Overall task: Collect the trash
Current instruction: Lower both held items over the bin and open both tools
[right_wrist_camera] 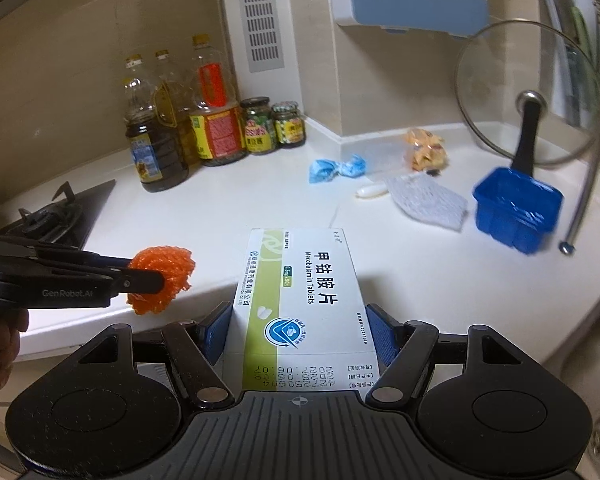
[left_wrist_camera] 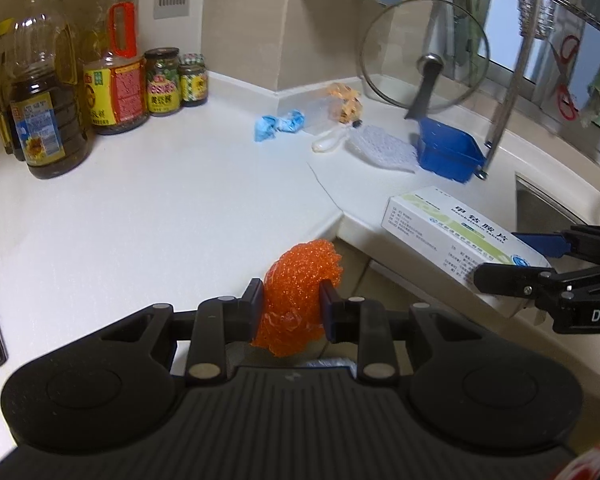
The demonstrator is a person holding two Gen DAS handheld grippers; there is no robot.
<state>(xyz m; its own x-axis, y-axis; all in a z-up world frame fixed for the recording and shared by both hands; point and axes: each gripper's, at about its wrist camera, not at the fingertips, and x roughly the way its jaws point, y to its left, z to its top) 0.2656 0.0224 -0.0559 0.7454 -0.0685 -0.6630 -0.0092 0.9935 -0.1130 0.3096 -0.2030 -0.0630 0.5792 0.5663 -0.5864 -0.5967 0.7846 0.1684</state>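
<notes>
The crumpled net (left_wrist_camera: pixel 300 300) is bright orange; the tablet box (right_wrist_camera: pixel 300 304) is white with a green band and blue emblem; the small basket (right_wrist_camera: pixel 518 210) deep blue; the worktop (left_wrist_camera: pixel 160 200) plain white

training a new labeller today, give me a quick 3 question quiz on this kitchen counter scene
1. True or false: the left gripper is shut on an orange mesh ball.
2. What does the right gripper hold? A) a glass lid B) a white tablet box C) a jar
3. Name the blue item lying on the countertop between the jars and the blue plastic basket.

Key: 1 true. 2 B. 3 a crumpled blue wrapper.
</notes>
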